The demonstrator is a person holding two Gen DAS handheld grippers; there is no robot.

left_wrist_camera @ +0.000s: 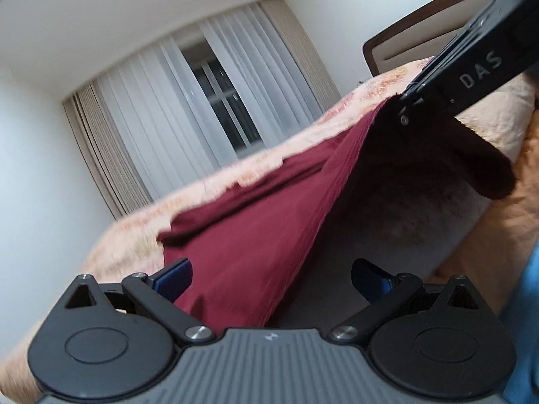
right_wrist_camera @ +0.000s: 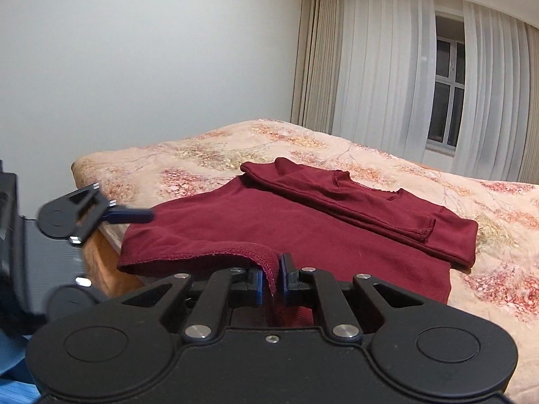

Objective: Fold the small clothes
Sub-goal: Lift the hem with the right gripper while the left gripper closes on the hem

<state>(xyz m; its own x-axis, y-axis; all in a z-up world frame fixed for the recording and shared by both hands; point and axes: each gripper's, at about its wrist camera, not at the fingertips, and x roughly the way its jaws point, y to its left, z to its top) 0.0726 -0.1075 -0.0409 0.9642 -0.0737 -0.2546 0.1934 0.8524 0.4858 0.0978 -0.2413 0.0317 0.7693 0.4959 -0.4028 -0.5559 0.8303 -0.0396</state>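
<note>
Lettering "DAS" shows white on our right hand-held gripper [left_wrist_camera: 409, 99], whose blue pads are clamped on the hem of the dark red knit sweater [right_wrist_camera: 286, 229]. That sweater lies on the bed's floral peach blanket [right_wrist_camera: 188, 158], one sleeve folded across it. Our left hand-held gripper [left_wrist_camera: 271, 277] gapes wide beside the hem; motion blur hides any contact.

Setting: home bedroom. Evidence: bed [right_wrist_camera: 209, 155] covered by a peach floral bedspread [right_wrist_camera: 488, 235]; dark wood headboard [left_wrist_camera: 404, 43] at one end; window [right_wrist_camera: 446, 94] behind sheer white curtains [right_wrist_camera: 380, 67] with beige drapes [right_wrist_camera: 313, 57]; plain white walls [right_wrist_camera: 151, 50].
</note>
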